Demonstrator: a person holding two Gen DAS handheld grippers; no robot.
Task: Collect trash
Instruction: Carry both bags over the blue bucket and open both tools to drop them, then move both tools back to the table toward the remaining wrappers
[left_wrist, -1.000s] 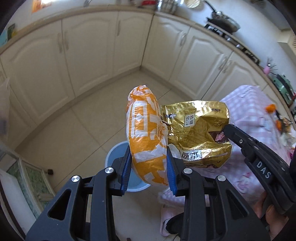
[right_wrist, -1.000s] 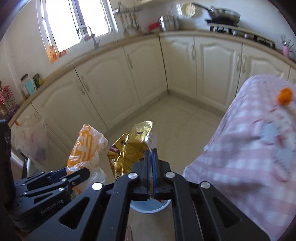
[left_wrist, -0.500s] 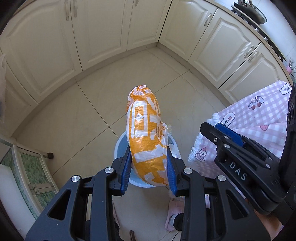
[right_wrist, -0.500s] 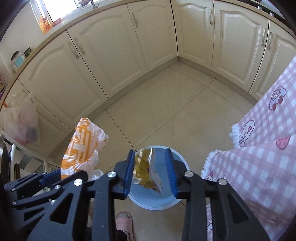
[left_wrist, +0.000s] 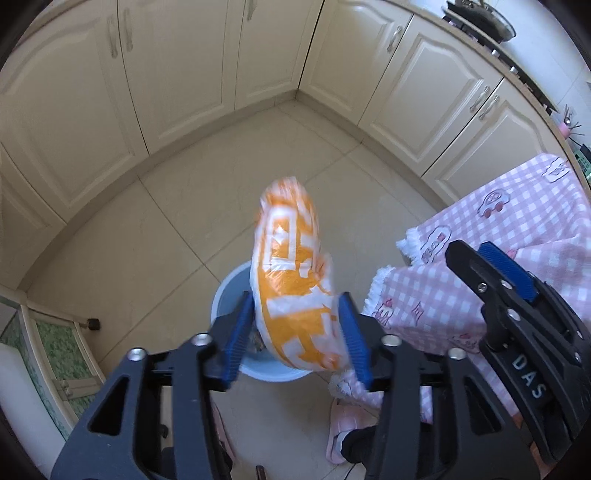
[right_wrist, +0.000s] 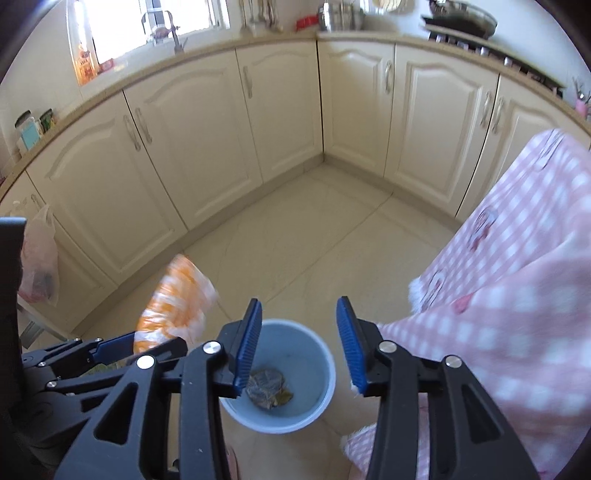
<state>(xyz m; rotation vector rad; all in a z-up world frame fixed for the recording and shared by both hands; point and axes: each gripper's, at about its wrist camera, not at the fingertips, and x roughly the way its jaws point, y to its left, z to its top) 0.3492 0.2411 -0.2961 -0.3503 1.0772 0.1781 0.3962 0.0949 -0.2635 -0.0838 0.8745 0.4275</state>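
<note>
The orange-and-white plastic bag (left_wrist: 295, 291) is a puffy, crinkled wrapper with bold white block patterning on orange, slightly motion-blurred. It stands between the blue pads of the left tool (left_wrist: 297, 332), directly above the pale blue bin (right_wrist: 295, 376) on the tiled floor (left_wrist: 184, 229). The left tool's jaws are opening: the bag still lies against the left pad, while the right pad shows a sliver of gap at its upper end (so the grip is released rather than clenched).

The right tool (right_wrist: 299, 343) is also opening, with nothing between its blue pads; it hangs over the bin's mouth. Inside the bin, at the bottom, lies a crumpled gold wrapper (right_wrist: 267, 387), dull and folded on itself.

A pink checked cloth (right_wrist: 517, 295) with cartoon prints drapes down just beside the bin's right side. Cream cabinets (right_wrist: 221, 147) run around the corner behind.
</note>
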